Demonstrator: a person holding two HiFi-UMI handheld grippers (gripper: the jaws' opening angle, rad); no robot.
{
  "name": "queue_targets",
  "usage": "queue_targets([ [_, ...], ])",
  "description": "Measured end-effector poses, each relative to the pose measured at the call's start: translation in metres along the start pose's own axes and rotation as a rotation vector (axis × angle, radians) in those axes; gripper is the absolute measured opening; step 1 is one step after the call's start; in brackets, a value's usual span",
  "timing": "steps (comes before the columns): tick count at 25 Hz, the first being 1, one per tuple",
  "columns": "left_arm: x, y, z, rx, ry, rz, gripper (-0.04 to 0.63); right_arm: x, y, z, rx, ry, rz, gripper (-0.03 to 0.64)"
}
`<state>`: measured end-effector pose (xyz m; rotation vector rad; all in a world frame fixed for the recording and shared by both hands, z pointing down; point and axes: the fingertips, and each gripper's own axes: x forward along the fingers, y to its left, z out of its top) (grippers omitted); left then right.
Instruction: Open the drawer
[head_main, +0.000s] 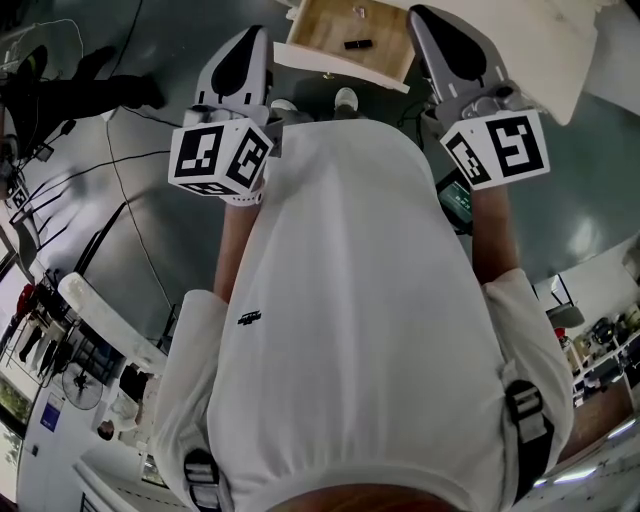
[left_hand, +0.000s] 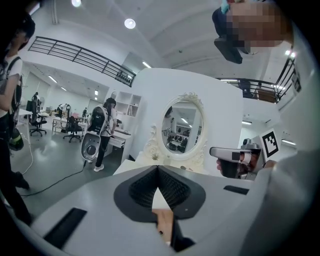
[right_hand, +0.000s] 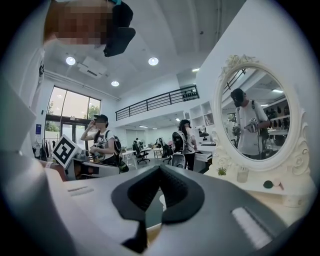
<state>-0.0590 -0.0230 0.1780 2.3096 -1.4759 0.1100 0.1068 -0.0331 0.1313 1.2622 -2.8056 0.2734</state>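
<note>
1. Head view: the drawer (head_main: 345, 45) sits at the top centre of the frame, pulled out, with a small black item (head_main: 358, 44) on its wooden floor.
2. The left hand-held gripper (head_main: 248, 40) is just left of the drawer and the right hand-held gripper (head_main: 432, 25) just right of it; whether either touches it is hard to tell.
3. Left gripper view: the jaws are clenched tip to tip on nothing, and an oval mirror (left_hand: 183, 127) stands ahead.
4. Right gripper view: the jaws are likewise clenched and empty, with the mirror at the frame's right.
</note>
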Motion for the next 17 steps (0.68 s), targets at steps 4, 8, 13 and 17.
queue_targets([
  [4,0.003,0.000,-0.001,-0.001,0.003,0.002,0.009,0.002,-0.002,-0.002,0.009,0.003,0.002,0.011],
  [8,0.006,0.000,-0.003,-0.003,0.013,0.000,0.009,0.003,-0.004,-0.004,0.019,0.007,-0.001,0.011],
  [13,0.007,-0.001,0.000,0.000,0.013,0.000,0.009,0.005,-0.008,-0.004,0.036,0.004,-0.010,0.011],
  [17,0.012,0.005,-0.007,-0.003,0.015,0.004,0.009,0.010,-0.008,-0.014,0.046,0.004,-0.008,0.011],
])
